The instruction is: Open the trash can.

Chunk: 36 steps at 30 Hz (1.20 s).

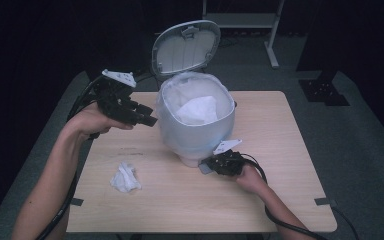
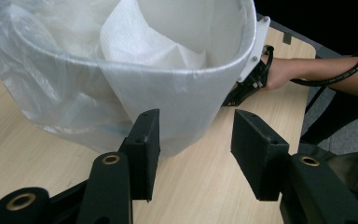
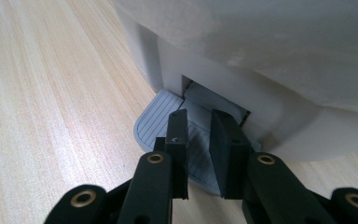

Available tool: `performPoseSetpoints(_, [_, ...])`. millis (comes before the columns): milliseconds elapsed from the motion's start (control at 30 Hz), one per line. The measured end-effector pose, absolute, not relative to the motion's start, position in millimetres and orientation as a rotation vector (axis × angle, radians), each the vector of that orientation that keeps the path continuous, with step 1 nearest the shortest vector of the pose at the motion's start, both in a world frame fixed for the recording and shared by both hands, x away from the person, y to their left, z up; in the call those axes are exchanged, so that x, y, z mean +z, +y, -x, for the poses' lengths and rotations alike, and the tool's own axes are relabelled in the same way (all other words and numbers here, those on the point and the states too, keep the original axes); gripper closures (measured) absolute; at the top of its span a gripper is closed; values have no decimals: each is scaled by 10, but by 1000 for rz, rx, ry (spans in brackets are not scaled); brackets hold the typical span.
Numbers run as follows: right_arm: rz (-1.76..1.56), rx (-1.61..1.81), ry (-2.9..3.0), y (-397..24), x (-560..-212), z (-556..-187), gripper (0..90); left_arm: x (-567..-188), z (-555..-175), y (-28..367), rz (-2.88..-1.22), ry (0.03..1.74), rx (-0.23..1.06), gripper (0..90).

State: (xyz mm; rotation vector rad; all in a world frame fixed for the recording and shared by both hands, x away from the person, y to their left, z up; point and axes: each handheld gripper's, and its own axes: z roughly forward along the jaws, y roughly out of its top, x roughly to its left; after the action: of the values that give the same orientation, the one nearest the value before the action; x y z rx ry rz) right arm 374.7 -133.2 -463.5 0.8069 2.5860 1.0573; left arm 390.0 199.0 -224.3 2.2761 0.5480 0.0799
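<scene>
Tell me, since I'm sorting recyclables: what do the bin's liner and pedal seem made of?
Liner: thin translucent plastic film, glossy and wrinkled. Pedal: matte grey moulded plastic, apparently, with fine ribbed lines; the right gripper rests on it.

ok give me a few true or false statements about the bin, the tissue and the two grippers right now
1. The bin's lid stands open. True.
2. The crumpled tissue lies inside the bin. False: it lies on the table, on the left gripper's side; a different white sheet sits in the liner.
3. The right gripper has its fingers on the grey pedal at the bin's base. True.
4. The left gripper grips the plastic liner. False: its fingers stand apart with nothing between them, just short of the liner.
5. The bin lies tipped on its side. False: it stands upright on the table.
</scene>
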Motion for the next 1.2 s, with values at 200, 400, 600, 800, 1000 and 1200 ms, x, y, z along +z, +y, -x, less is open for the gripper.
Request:
performPoseSetpoints(200, [-809,1058,2586,-1332,-4635,-3748,769,-2334,-3846,2081,-2271,552,79,515])
performPoseSetpoints(400, [-815,1050,2588,-1327,-4631,-3746,768,-2400,-3805,2171,-2259,560,83,510])
performPoseSetpoints(600, [-812,1051,2587,-1328,-4631,-3746,769,-2475,-3768,2238,-2254,565,86,499])
performPoseSetpoints(800, [-812,1056,2585,-1330,-4634,-3747,768,-2577,-3755,2297,-2260,578,88,484])
performPoseSetpoints(1000, [-815,1058,2586,-1330,-4635,-3747,769,-2673,-3745,2358,-2250,587,72,481])
performPoseSetpoints(1200, [-813,1055,2584,-1329,-4634,-3744,768,-2729,-3740,2400,-2251,594,74,469])
